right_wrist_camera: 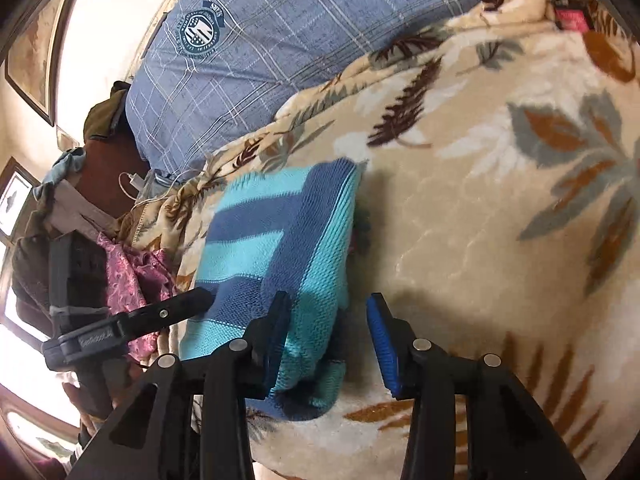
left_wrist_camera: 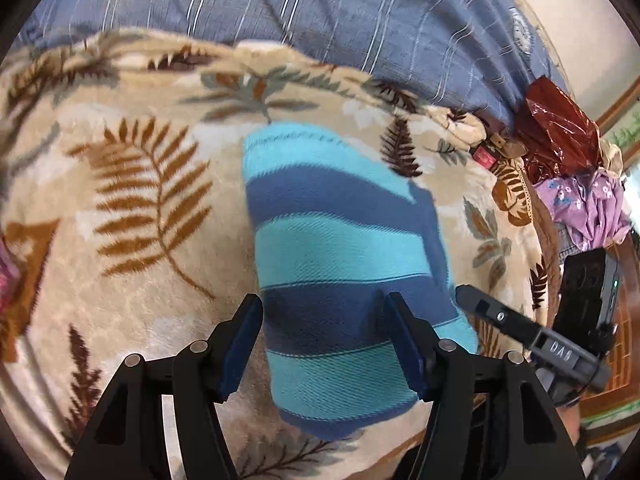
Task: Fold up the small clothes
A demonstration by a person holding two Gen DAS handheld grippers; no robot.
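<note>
Fern-print beige blanket over bed, blue plaid pillow behind. Folded blue-and-turquoise striped garment flat on blanket. Left gripper released, jaws apart above garment's near end. Right gripper released, straddling garment's right edge, tilted down. Clear blanket right of garment; clothes pile left.

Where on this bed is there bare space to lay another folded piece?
Bare blanket lies open beside the folded striped garment, away from the bed's edge, up to the blue pillow. The edge side is crowded: a purple cloth heap and a red bag.
</note>
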